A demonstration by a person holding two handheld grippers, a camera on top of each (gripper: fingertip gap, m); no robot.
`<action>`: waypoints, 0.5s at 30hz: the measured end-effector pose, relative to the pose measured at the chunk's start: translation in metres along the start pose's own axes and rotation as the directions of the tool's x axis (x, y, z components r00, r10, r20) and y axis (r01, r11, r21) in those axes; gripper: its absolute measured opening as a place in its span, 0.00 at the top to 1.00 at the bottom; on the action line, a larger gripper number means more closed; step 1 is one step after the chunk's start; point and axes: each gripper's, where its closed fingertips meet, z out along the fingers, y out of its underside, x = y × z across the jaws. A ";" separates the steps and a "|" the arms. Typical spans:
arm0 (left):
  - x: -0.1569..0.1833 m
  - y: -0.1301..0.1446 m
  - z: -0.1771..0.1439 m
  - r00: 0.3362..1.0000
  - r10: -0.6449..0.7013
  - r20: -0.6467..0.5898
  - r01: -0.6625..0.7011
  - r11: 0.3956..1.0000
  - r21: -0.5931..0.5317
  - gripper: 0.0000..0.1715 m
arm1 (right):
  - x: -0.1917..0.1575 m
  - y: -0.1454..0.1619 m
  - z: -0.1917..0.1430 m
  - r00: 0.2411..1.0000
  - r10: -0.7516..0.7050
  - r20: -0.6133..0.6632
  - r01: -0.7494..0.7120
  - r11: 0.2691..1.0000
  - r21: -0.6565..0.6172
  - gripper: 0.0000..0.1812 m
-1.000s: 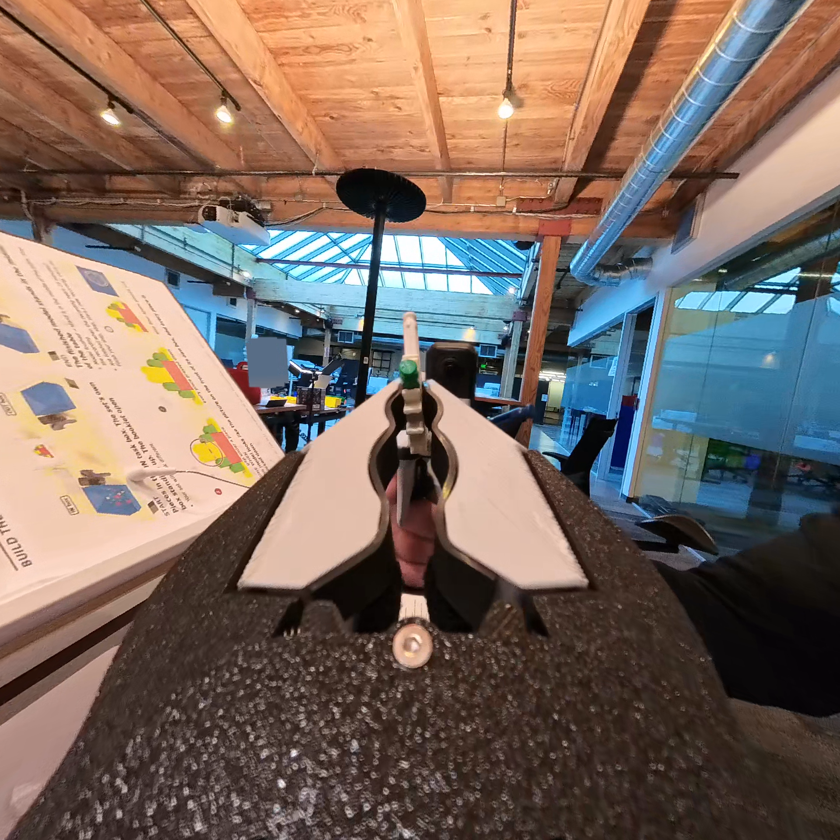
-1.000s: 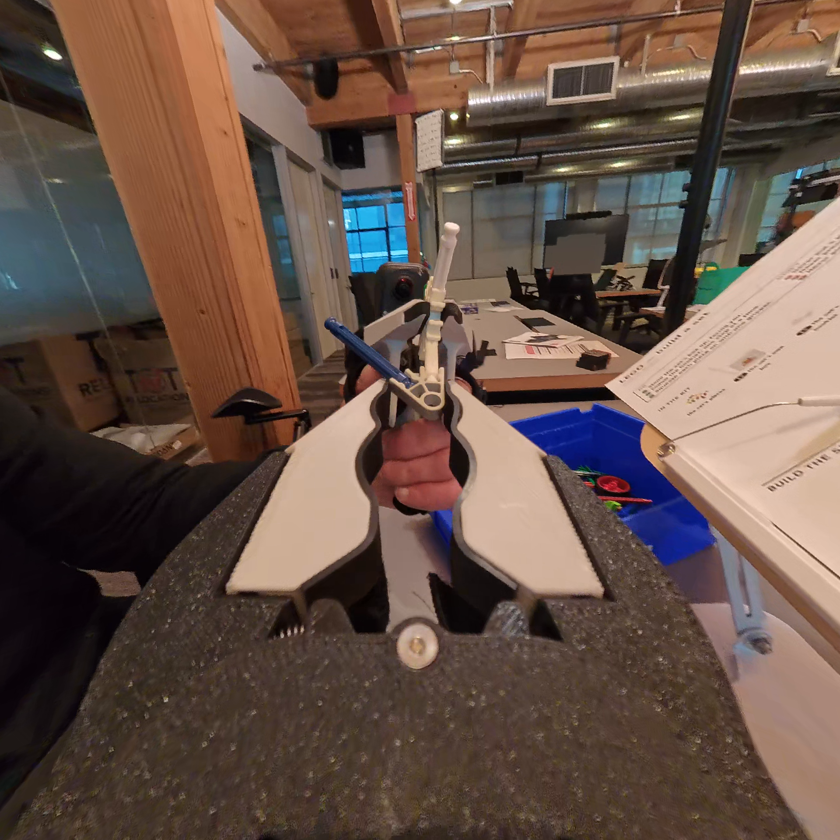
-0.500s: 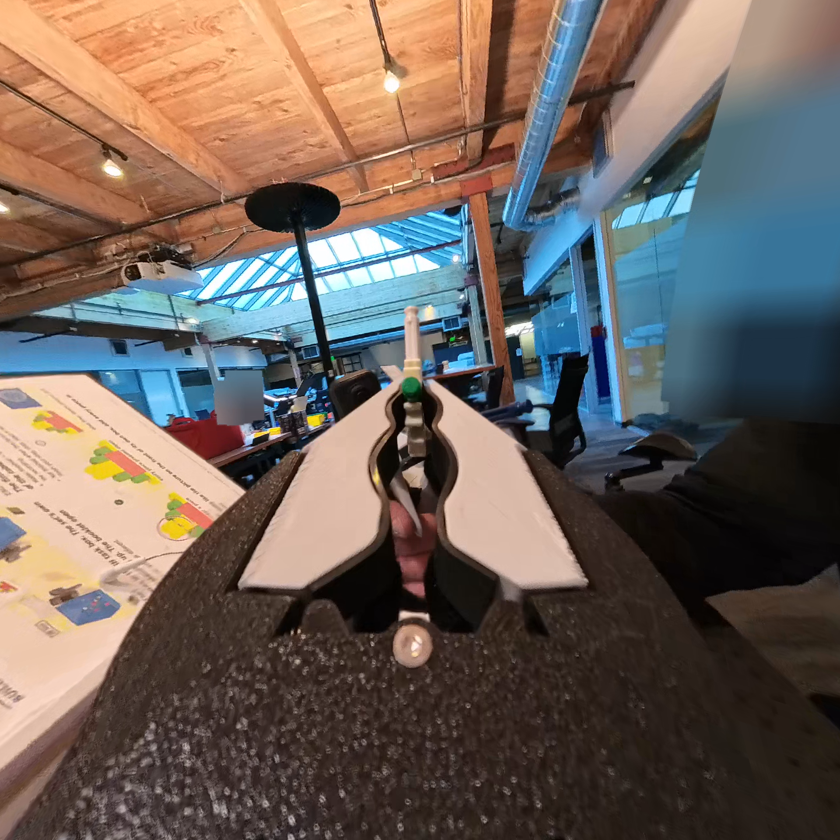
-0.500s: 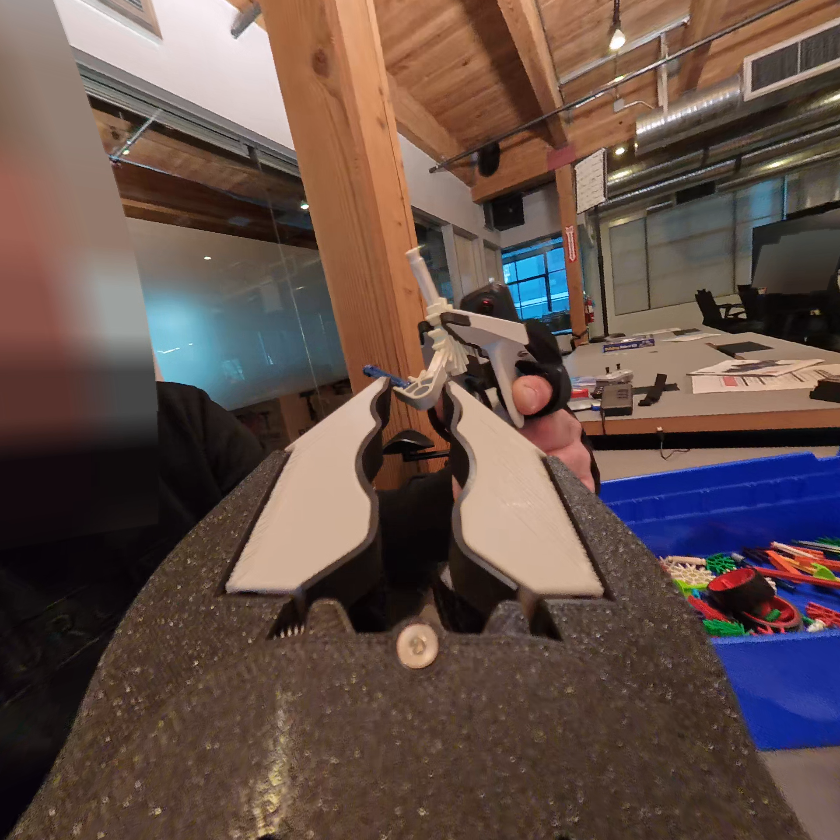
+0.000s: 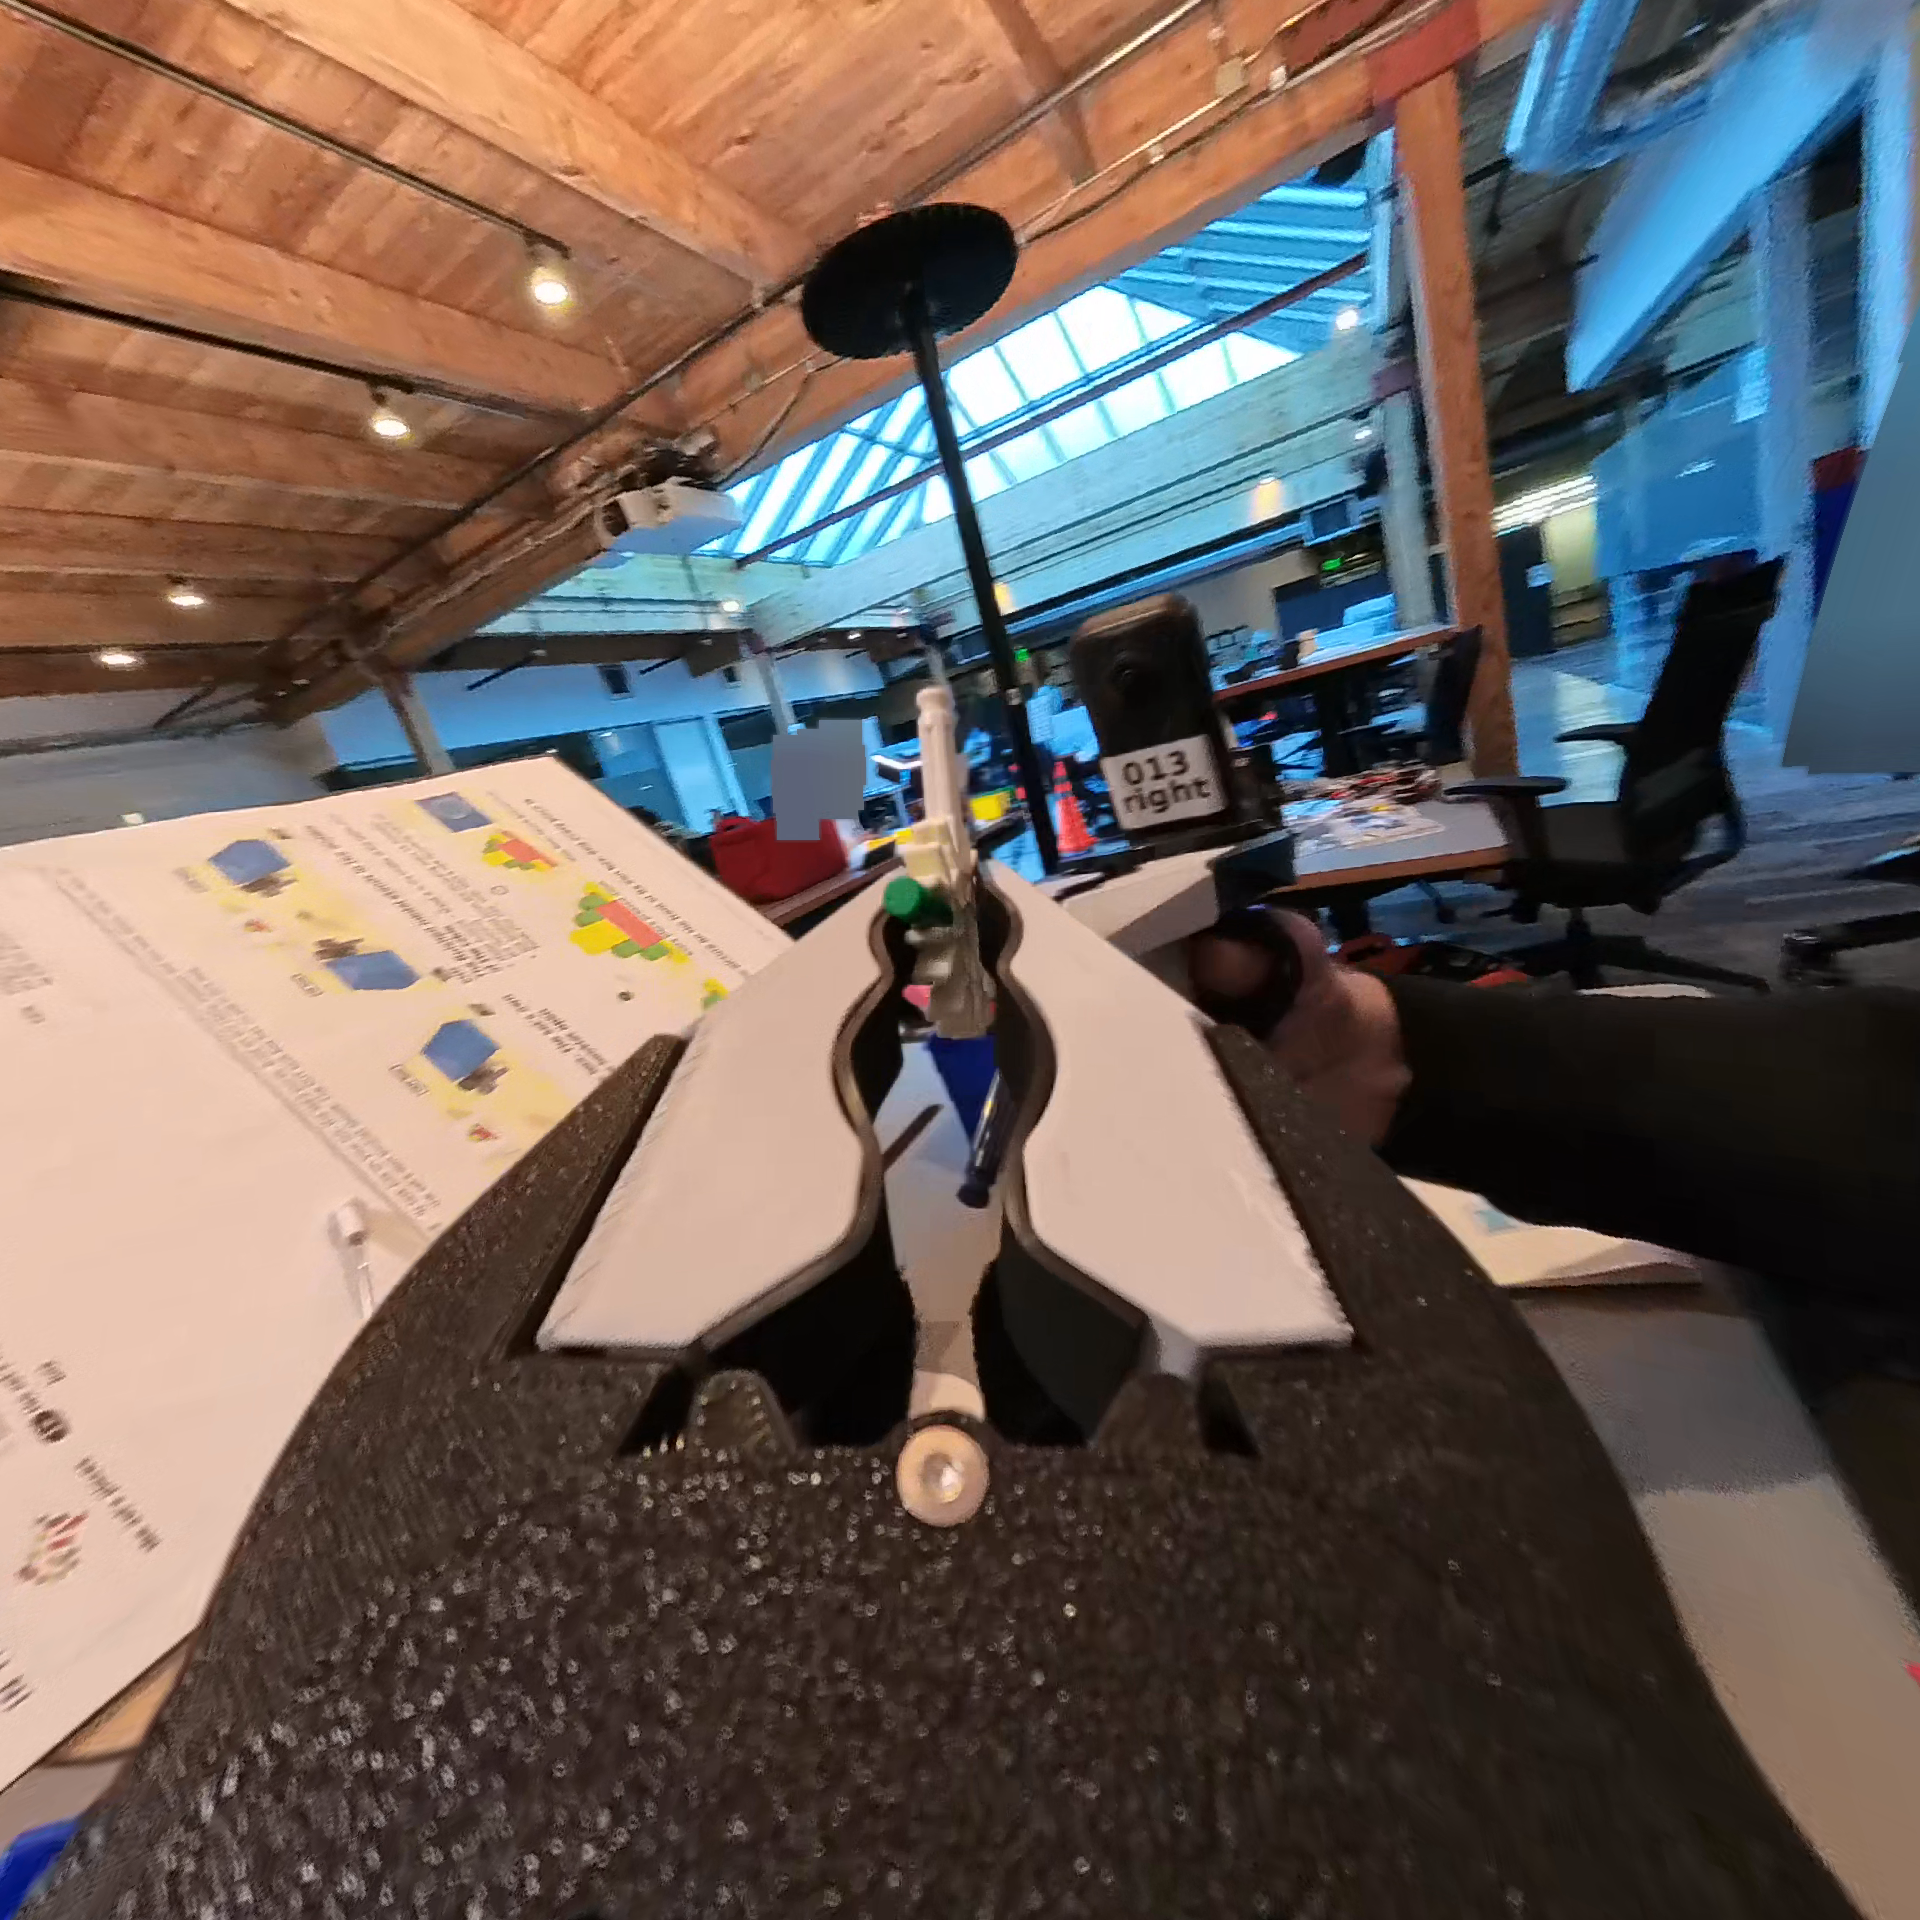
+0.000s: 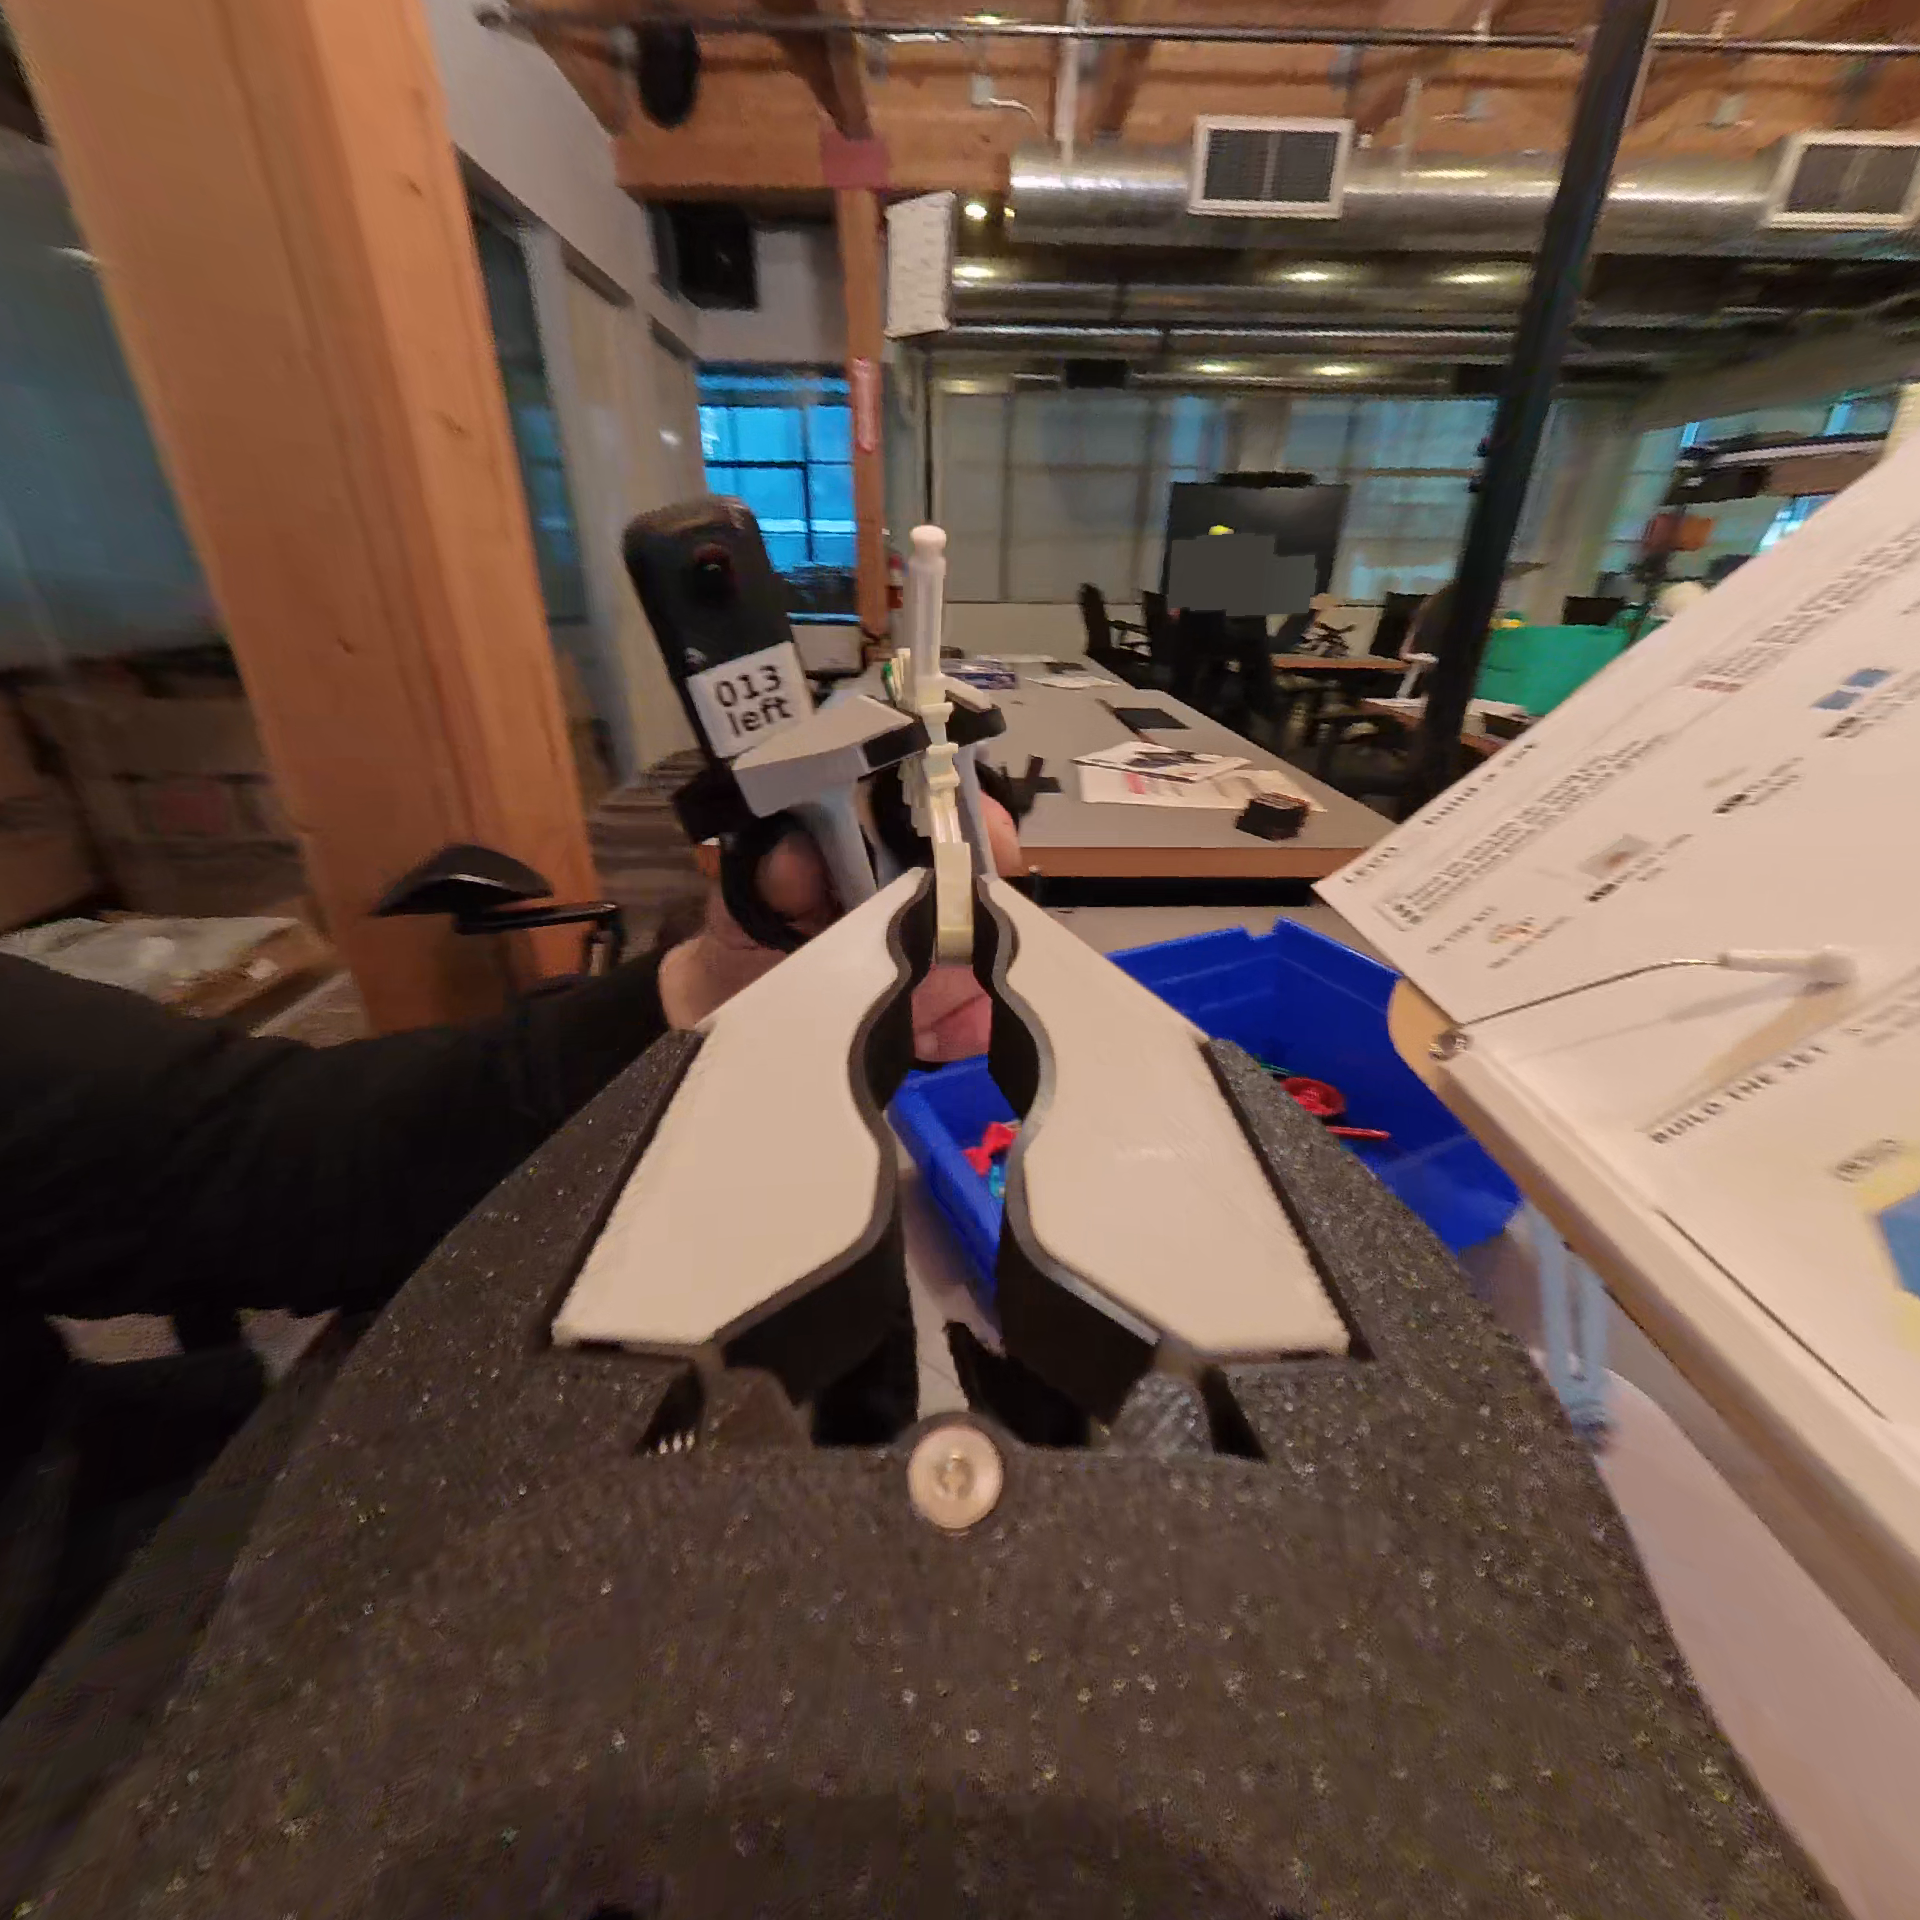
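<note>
Left wrist view: left gripper (image 5: pixel 940 935) raised and pinching a small white rod-and-connector toy assembly (image 5: pixel 940 831) at its tips, a green piece (image 5: pixel 909 900) at the clamp point and a white rod standing above the fingertips. Dark blue rod (image 5: pixel 987 1132) hanging down behind the gap between the fingers. Just right of the tips, right gripper (image 5: pixel 1174 894) with its black camera (image 5: pixel 1143 707), held by a hand (image 5: pixel 1320 1029) in a dark sleeve. To the left, tilted instruction sheet (image 5: pixel 312 1039) with coloured block diagrams. Beyond, black pole (image 5: pixel 956 499) topped by a disc, wooden ceiling overhead, black office chair (image 5: pixel 1621 810) far right.

Right wrist view: right gripper (image 6: pixel 951 925) closed on the lower cream-white part of the same toy assembly (image 6: pixel 940 790), the rod rising above the tips. Left gripper (image 6: pixel 925 727) just ahead and slightly left, gripping the assembly higher up, with its labelled camera (image 6: pixel 717 623). Below and right of the fingers, blue bin (image 6: pixel 1351 1039) holding red and green pieces. Instruction sheet (image 6: pixel 1662 935) on a slanted stand at far right; wooden post (image 6: pixel 291 468) at left.
</note>
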 end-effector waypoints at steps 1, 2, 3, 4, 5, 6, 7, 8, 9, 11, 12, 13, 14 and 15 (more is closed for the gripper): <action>-0.003 0.001 0.001 1.000 0.006 0.022 -0.006 1.000 -0.009 0.95 | 0.003 0.001 0.001 1.000 -0.010 -0.026 0.010 1.000 -0.006 0.98; -0.009 0.004 0.002 0.997 0.023 0.073 -0.021 0.999 -0.035 0.95 | 0.010 0.002 0.002 0.997 -0.025 -0.073 0.023 0.999 -0.025 0.99; -0.016 0.008 0.003 0.988 0.073 0.133 -0.064 0.995 -0.072 0.95 | 0.015 0.004 0.003 0.993 -0.046 -0.113 0.041 0.998 -0.051 0.99; -0.020 0.010 0.003 0.980 0.104 0.171 -0.089 0.992 -0.095 0.94 | 0.018 0.005 0.003 0.988 -0.057 -0.141 0.049 0.997 -0.065 0.99; -0.025 0.011 0.004 0.971 0.111 0.210 -0.090 0.990 -0.106 0.95 | 0.023 0.005 0.004 0.983 -0.063 -0.173 0.051 0.996 -0.075 0.99; -0.031 0.014 0.005 0.957 0.126 0.262 -0.097 0.988 -0.120 0.94 | 0.028 0.006 0.004 0.976 -0.070 -0.209 0.051 0.994 -0.095 0.99; -0.036 0.018 0.006 0.938 0.156 0.309 -0.114 0.982 -0.149 0.94 | 0.033 0.009 0.005 0.967 -0.077 -0.244 0.050 0.992 -0.118 0.99; -0.042 0.022 0.006 0.917 0.189 0.350 -0.134 0.976 -0.174 0.95 | 0.036 0.012 0.006 0.959 -0.090 -0.268 0.055 0.989 -0.136 0.99; -0.045 0.024 0.006 0.896 0.225 0.382 -0.160 0.968 -0.195 0.95 | 0.038 0.018 0.009 0.951 -0.115 -0.288 0.065 0.982 -0.176 0.99; -0.051 0.033 0.007 0.820 0.360 0.444 -0.244 0.923 -0.298 0.98 | 0.044 0.028 0.016 0.928 -0.159 -0.338 0.077 0.966 -0.245 0.98; -0.053 0.034 0.006 0.772 0.432 0.467 -0.294 0.893 -0.339 0.98 | 0.047 0.029 0.017 0.919 -0.163 -0.359 0.074 0.966 -0.250 0.98; -0.055 0.036 0.006 0.757 0.453 0.472 -0.305 0.883 -0.357 0.98 | 0.049 0.031 0.017 0.904 -0.200 -0.378 0.094 0.955 -0.280 0.98; -0.058 0.041 0.005 0.749 0.470 0.467 -0.300 0.869 -0.394 0.97 | 0.052 0.033 0.017 0.870 -0.281 -0.405 0.142 0.930 -0.339 0.98; -0.060 0.042 0.004 0.712 0.531 0.460 -0.335 0.832 -0.442 0.97 | 0.053 0.033 0.018 0.844 -0.333 -0.421 0.171 0.910 -0.376 0.98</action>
